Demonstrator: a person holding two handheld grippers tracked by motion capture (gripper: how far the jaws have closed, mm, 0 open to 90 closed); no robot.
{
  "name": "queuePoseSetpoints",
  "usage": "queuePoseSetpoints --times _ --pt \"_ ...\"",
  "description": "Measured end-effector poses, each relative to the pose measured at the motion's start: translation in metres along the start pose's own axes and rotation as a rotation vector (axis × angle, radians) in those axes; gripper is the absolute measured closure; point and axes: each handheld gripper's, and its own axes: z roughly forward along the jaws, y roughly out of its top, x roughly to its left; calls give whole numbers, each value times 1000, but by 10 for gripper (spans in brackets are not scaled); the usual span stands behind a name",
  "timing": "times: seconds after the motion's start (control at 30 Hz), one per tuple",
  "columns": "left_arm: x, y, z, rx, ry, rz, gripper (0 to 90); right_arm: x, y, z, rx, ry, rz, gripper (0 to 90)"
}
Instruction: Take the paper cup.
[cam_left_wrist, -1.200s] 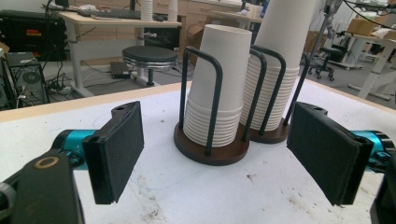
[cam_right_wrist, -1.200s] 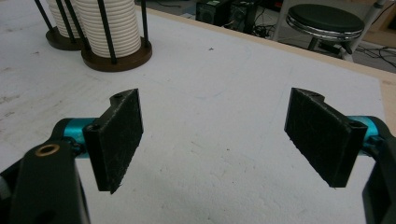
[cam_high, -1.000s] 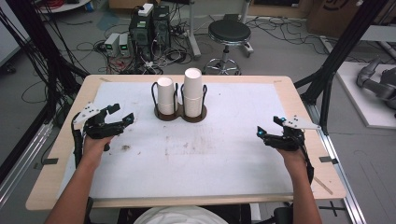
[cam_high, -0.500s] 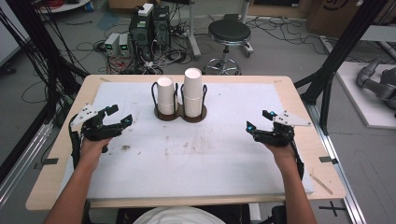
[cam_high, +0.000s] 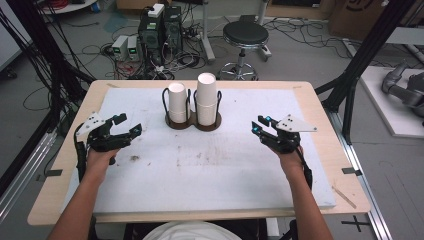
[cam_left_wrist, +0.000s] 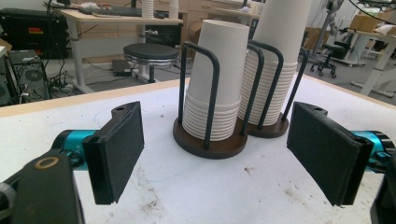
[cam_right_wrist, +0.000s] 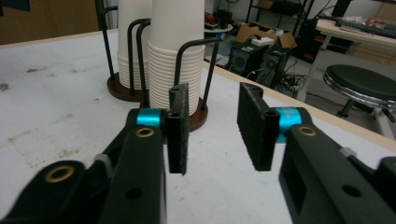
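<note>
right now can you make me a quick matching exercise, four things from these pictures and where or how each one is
Things:
1. left gripper
2. right gripper
3. taller cup stack
4. black stool

Places or states:
A. on the floor beyond the table's far edge
B. in the right-hand ring of the holder in the high view
C. jaws wide apart, on the person's left side of the table
D. jaws a narrow gap apart, empty, on the person's right side

Pairs: 1-C, 2-D, 3-B, 4-A
</note>
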Motion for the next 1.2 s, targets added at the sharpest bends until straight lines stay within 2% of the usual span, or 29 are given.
queuePoseSetpoints --times 0.07,0.17,0.27,0.37,0.43,0.5,0.57,0.63,0.73,0.8,0.93,1.0,1.2 --pt "0 0 0 0 1 -1 188 2 2 1 -13 -5 3 819" --pt "0 0 0 3 2 0 188 6 5 1 -34 -27 -7 873" --pt "1 0 0 3 3 0 187 7 6 3 -38 -14 9 900" --pt "0 0 0 1 4 -2 188 10 9 10 0 18 42 900" --pt "1 0 0 -1 4 -2 188 11 11 12 0 18 45 900" --pt "1 0 0 -1 5 -2 188 13 17 19 -3 38 61 900" --pt "1 0 0 -3 4 -4 188 14 19 22 2 39 61 900" --pt "2 0 0 -2 5 -4 188 19 23 36 19 53 45 900" --pt "2 0 0 -3 5 -4 188 24 26 46 24 68 36 900" --pt "2 0 0 -2 5 -4 188 30 32 58 16 98 29 900" --pt "2 0 -1 -1 4 -2 188 35 38 68 13 121 32 900" --pt "2 0 -1 -3 2 -5 188 42 44 80 20 143 23 900" --pt "2 0 1 -2 0 -6 188 51 52 94 0 172 23 900"
